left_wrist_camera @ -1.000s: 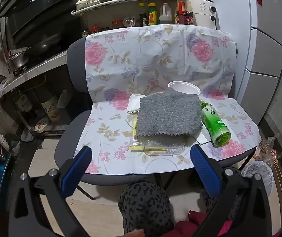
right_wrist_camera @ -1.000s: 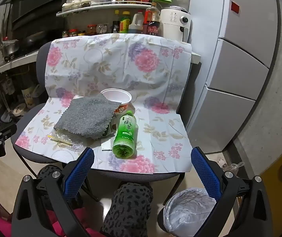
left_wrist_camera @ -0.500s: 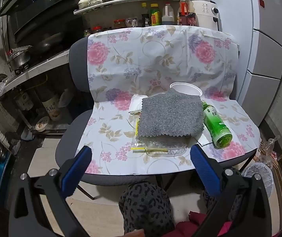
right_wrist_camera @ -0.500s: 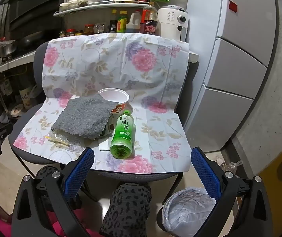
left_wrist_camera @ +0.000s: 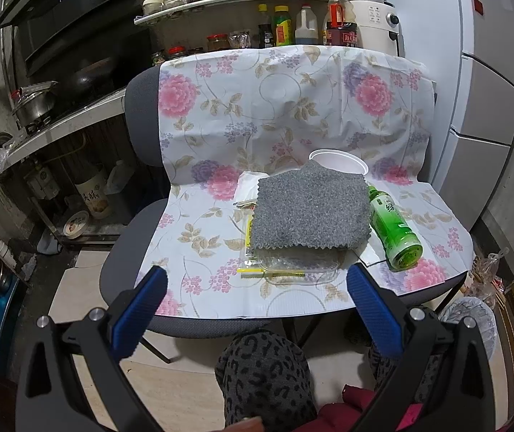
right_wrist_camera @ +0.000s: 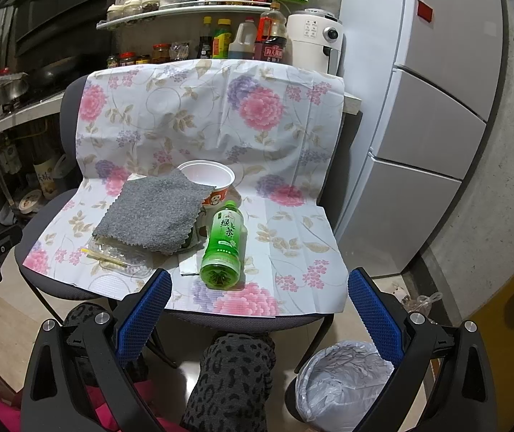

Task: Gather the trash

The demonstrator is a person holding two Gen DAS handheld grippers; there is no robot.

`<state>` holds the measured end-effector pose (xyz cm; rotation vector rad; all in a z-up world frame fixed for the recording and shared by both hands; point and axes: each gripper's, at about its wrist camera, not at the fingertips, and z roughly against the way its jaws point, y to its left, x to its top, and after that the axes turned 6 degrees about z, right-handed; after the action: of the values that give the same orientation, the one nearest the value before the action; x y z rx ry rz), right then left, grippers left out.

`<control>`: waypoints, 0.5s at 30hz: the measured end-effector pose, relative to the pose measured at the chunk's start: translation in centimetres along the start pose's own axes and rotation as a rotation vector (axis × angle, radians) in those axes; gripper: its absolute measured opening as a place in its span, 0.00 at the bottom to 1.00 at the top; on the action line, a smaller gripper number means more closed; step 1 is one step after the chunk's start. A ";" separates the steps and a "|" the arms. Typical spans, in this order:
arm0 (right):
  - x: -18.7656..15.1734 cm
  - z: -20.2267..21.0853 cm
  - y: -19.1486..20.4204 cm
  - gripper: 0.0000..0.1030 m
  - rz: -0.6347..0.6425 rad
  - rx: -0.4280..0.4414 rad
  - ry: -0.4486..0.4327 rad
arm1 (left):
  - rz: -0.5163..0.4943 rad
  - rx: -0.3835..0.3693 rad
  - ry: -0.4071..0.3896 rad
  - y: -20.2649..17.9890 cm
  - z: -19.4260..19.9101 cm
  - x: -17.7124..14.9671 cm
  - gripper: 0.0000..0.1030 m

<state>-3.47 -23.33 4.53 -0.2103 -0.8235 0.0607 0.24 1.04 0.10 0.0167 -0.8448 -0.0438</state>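
Observation:
On a chair draped with a flowered sheet (left_wrist_camera: 292, 108) (right_wrist_camera: 292, 244) lies a green tea bottle (left_wrist_camera: 393, 230) (right_wrist_camera: 224, 244) on its side. A grey cloth (left_wrist_camera: 310, 208) (right_wrist_camera: 156, 212) covers part of a clear plastic tray (left_wrist_camera: 292, 270) (right_wrist_camera: 123, 259) that has a yellow strip on it. A white paper cup (left_wrist_camera: 339, 160) (right_wrist_camera: 208, 180) stands behind the cloth, and a white tissue (left_wrist_camera: 248, 187) lies to its left. My left gripper (left_wrist_camera: 257, 288) and right gripper (right_wrist_camera: 260, 291) both hang open in front of the chair's front edge, holding nothing. A lined trash bin (right_wrist_camera: 339, 381) (left_wrist_camera: 469, 316) stands on the floor at the right.
A knee in leopard-print fabric (left_wrist_camera: 264, 370) (right_wrist_camera: 235, 370) sits just below the chair's front edge. A fridge (right_wrist_camera: 429, 108) stands at the right. Behind the chair a shelf holds bottles and jars (right_wrist_camera: 242, 39); a stove with pots (left_wrist_camera: 37, 104) lies to the left.
Both grippers have drifted slightly; the chair and its objects sit a little higher and farther in the views. Nothing was grasped or moved.

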 end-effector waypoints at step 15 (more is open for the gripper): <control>0.0 -0.1 -0.1 0.94 0.000 -0.001 0.002 | 0.013 0.004 0.001 0.3 -0.3 0.1 0.94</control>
<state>-3.39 -23.42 4.47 -0.2115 -0.8221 0.0600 0.54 1.33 0.03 0.0151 -0.8440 -0.0303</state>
